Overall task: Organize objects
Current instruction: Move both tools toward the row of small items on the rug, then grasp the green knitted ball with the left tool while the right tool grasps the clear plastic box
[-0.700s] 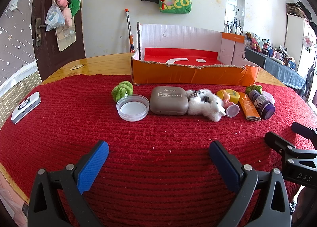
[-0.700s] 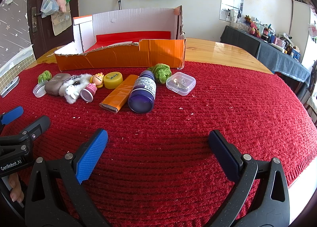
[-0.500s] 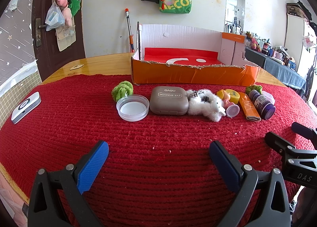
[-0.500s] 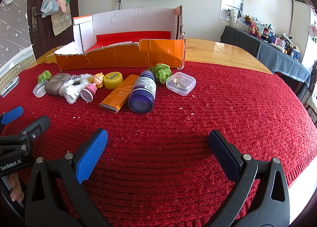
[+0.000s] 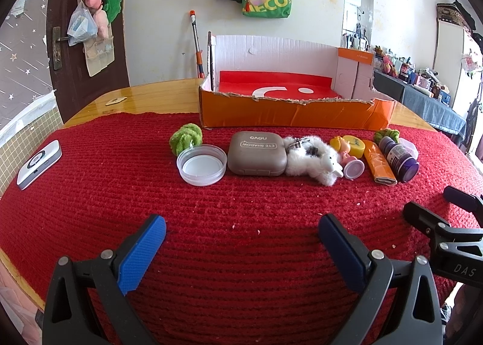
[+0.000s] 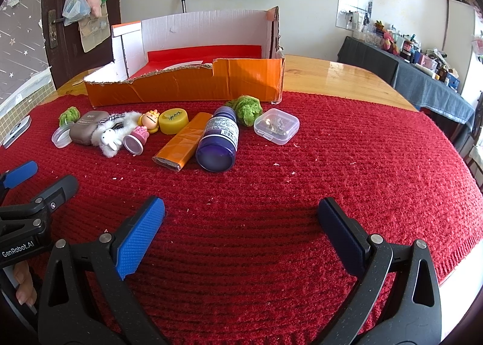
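An open orange cardboard box (image 5: 295, 115) (image 6: 187, 85) stands at the back of the red knitted cloth (image 5: 120, 194). In front of it lie a green fuzzy ball (image 5: 185, 138), a clear round lid (image 5: 201, 165), a grey-brown eye-shadow case (image 5: 256, 153), a white plush toy (image 5: 311, 159), a small doll (image 6: 145, 128), a yellow round tin (image 6: 173, 121), an orange pack (image 6: 182, 141), a purple bottle (image 6: 219, 143), a green plush (image 6: 246, 105) and a clear small case (image 6: 276, 125). My left gripper (image 5: 241, 233) and right gripper (image 6: 240, 218) are open and empty, near the front.
A white device (image 5: 39, 164) lies at the cloth's left edge. The wooden table (image 6: 332, 73) shows behind and right of the box. A door (image 5: 81, 28) with hung bags is at back left. A dark cluttered side table (image 6: 422, 79) is at right.
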